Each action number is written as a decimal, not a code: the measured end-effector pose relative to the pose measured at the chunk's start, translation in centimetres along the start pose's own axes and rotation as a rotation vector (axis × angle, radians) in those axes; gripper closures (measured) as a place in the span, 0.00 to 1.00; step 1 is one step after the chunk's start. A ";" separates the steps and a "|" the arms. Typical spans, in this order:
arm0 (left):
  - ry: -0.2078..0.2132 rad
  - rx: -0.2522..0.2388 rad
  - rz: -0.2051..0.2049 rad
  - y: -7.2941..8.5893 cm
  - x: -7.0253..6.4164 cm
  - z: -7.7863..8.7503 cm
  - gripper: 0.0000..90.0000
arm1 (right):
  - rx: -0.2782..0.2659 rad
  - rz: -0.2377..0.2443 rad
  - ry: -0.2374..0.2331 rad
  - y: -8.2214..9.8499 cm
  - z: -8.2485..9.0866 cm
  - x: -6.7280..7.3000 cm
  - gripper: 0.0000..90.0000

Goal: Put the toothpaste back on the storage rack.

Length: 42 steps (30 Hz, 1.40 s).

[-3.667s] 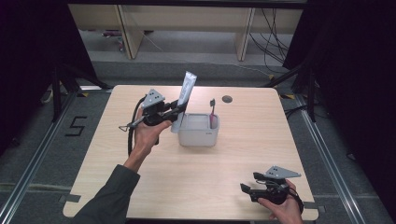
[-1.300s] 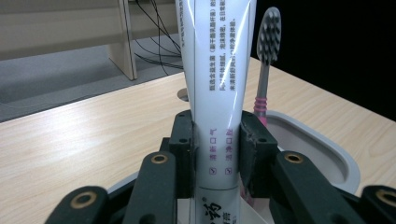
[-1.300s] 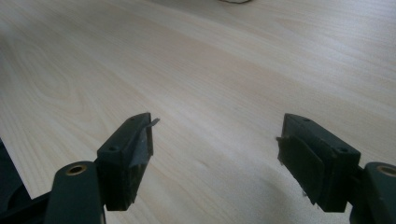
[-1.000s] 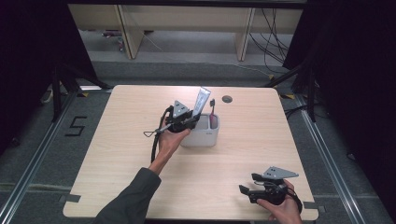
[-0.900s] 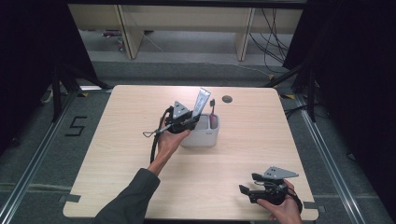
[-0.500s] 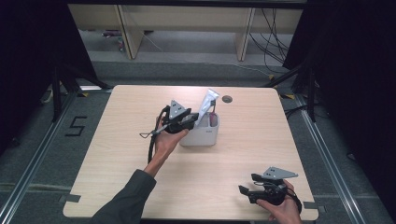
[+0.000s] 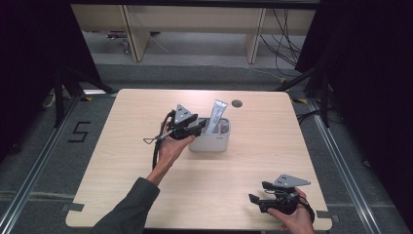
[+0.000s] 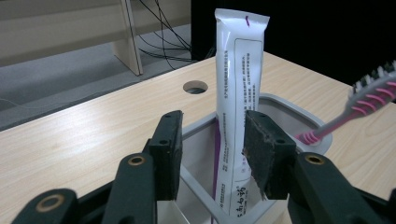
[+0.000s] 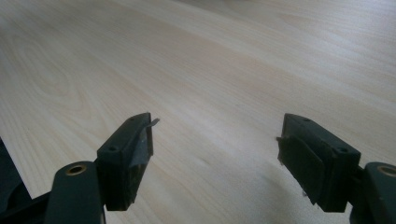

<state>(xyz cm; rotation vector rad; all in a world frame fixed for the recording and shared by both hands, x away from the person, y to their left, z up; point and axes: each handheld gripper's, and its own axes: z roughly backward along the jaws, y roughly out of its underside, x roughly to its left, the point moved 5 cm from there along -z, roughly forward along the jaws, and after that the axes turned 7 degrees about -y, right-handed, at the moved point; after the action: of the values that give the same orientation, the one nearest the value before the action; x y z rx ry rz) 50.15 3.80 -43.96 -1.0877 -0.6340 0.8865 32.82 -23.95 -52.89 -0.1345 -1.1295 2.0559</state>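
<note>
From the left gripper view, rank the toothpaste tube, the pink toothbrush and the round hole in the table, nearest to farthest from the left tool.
1. Toothpaste tube: standing in the grey holder, between the jaws of the left tool, which have just been opening.
2. Pink toothbrush: in the holder, off to the right, head up.
3. Round hole: beyond the holder, in the tabletop.

The left gripper [image 7: 200,127] carried the toothpaste tube [image 8: 239,93] over to the grey holder [image 7: 214,143], stood it inside, and its jaws were just opening off the tube.

White tube [image 8: 238,93] upright in holder [image 8: 299,112]
</note>
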 end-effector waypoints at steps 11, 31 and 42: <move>0.000 0.033 0.037 0.0 0.3 0.7 0.51 | 0.004 0.000 0.004 0.0 0.1 0.0 0.30; 0.005 0.066 0.095 0.8 1.7 2.6 0.38 | -0.001 -0.008 0.001 0.0 0.1 -0.3 0.30; 0.010 0.080 0.109 2.0 2.3 3.7 0.35 | -0.008 -0.035 0.005 0.0 0.2 -0.1 0.30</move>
<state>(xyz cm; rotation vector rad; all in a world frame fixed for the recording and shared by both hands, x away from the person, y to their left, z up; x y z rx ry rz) 47.80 7.94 -44.54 -1.0618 -0.5304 0.9921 32.80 -24.13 -52.75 -0.1231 -1.1288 2.0194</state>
